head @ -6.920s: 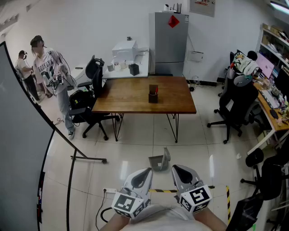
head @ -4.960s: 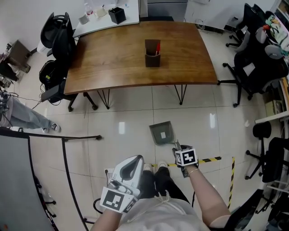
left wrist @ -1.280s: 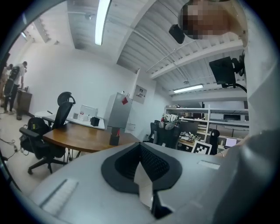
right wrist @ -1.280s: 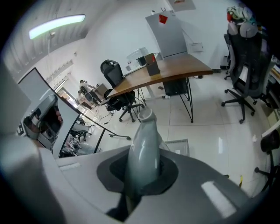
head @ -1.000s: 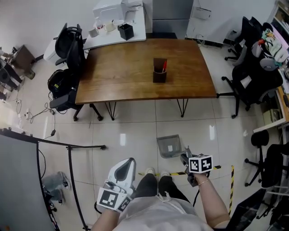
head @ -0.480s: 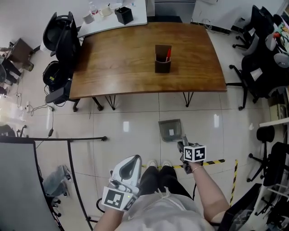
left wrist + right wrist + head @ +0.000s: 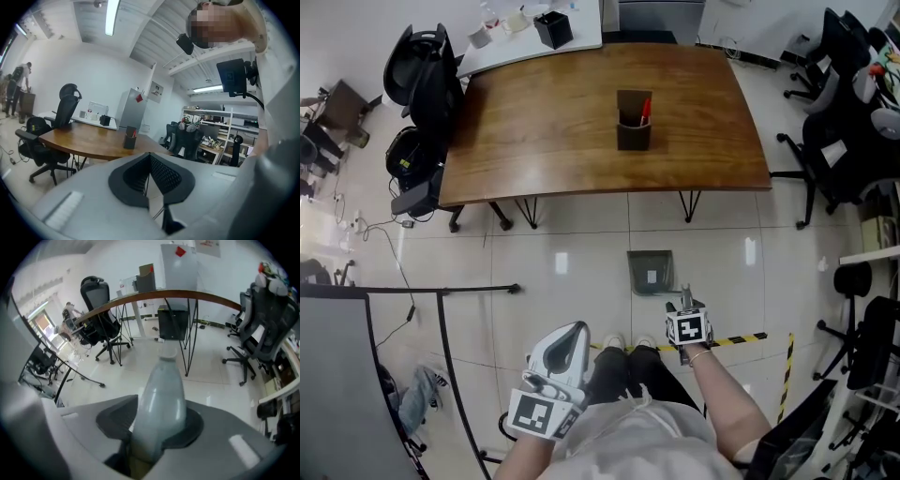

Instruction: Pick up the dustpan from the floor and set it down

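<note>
The grey dustpan (image 7: 651, 273) lies flat on the white floor tiles in front of the wooden table, its handle (image 7: 679, 296) pointing back toward me. My right gripper (image 7: 683, 302) points steeply down over that handle. In the right gripper view the pale handle (image 7: 161, 394) still lies between the jaws of the right gripper (image 7: 158, 417), which are opening; a dark gap shows beside it. My left gripper (image 7: 569, 339) hangs by my left knee. In its own view the left gripper (image 7: 149, 158) is shut with nothing in it.
The wooden table (image 7: 534, 141) with a pen holder (image 7: 633, 120) stands just beyond the dustpan. Office chairs (image 7: 420, 80) flank it on the left and right (image 7: 848, 141). A black stand's foot (image 7: 441, 290) lies to the left. Yellow-black tape (image 7: 741, 338) crosses the floor by my feet.
My right gripper has come down with the dustpan, which now rests flat on the tiles a little nearer to me. The left gripper has stayed by my knee.
</note>
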A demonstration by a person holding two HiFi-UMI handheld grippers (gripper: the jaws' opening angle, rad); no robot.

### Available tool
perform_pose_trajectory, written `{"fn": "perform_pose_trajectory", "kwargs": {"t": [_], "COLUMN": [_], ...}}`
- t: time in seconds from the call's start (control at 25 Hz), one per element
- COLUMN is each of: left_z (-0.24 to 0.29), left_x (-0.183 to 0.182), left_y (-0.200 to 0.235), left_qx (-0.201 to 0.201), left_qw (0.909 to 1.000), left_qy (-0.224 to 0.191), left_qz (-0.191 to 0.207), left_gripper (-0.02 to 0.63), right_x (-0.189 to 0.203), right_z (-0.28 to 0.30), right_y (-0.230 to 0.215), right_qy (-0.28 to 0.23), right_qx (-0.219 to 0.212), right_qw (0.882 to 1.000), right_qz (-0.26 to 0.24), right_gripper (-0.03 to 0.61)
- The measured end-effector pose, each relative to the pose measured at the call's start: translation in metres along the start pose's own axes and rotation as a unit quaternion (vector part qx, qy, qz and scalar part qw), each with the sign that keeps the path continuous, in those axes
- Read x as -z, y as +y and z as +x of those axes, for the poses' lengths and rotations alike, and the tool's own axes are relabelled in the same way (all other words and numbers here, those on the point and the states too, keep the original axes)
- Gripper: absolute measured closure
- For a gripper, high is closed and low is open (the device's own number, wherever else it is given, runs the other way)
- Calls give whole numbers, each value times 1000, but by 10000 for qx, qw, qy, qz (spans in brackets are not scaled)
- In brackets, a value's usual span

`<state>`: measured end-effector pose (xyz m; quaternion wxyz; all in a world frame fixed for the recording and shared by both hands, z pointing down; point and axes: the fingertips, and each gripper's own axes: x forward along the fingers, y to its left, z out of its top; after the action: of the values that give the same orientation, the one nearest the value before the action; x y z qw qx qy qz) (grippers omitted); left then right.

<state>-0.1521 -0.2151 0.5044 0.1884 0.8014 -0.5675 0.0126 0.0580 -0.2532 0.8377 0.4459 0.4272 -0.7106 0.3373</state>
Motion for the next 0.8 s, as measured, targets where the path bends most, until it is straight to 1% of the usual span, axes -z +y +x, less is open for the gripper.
{"fn": "perform_pose_trajectory", "kwargs": {"t": [0.04, 0.12, 0.2, 0.24, 0.28, 0.32, 0.44, 0.6, 0.64, 0.68, 0.72, 0.76, 0.8], "left_z": [-1, -2, -2, -3, -4, -4, -7, -11, -12, -14, -16, -19, -22], "left_x": [1, 2, 2, 2, 1, 0, -5, -16, -19, -21, -24, -27, -30], "left_y": [0, 0, 0, -1, -2, -3, -6, -10, -12, -16, -21, -26, -32], "left_qx": [-5, -1, 0, 3, 14, 31, 103, 256, 328, 414, 506, 595, 665], "left_qw": [10000, 10000, 10000, 10000, 10000, 10000, 9999, 9996, 9994, 9990, 9985, 9980, 9976], "left_qy": [9, 14, 21, 23, 19, 13, -6, -66, -81, -96, -114, -139, -172], "left_qz": [-8, 0, -10, -22, -30, -33, -39, -79, -99, -123, -143, -146, -120], "left_gripper": [600, 600, 600, 600, 600, 600, 600, 600, 600, 600, 600, 600, 600], "right_x": [0, -7, -15, -17, -17, -15, -12, -13, -11, -10, -10, -12, -13], "right_z": [1, 2, 1, -2, -5, -9, -24, -63, -78, -96, -116, -136, -154], "right_y": [2, 5, 5, 5, 4, 2, -2, 8, 11, 11, 10, 8, 8], "right_qy": [-4, -178, -422, -502, -535, -536, -564, -677, -710, -782, -921, -1116, -1314], "right_qx": [18, 80, 162, 182, 200, 227, 261, 200, 253, 400, 609, 801, 907], "right_qw": [9998, 9990, 9980, 9979, 9979, 9979, 9977, 9967, 9962, 9950, 9923, 9885, 9848], "right_qz": [-188, -413, -436, -379, -314, -271, -257, -407, -433, -485, -561, -636, -681], "right_gripper": [369, 207, 86, 43, 14, 1, 0, 2, 11, 118, 307, 480, 577]}}
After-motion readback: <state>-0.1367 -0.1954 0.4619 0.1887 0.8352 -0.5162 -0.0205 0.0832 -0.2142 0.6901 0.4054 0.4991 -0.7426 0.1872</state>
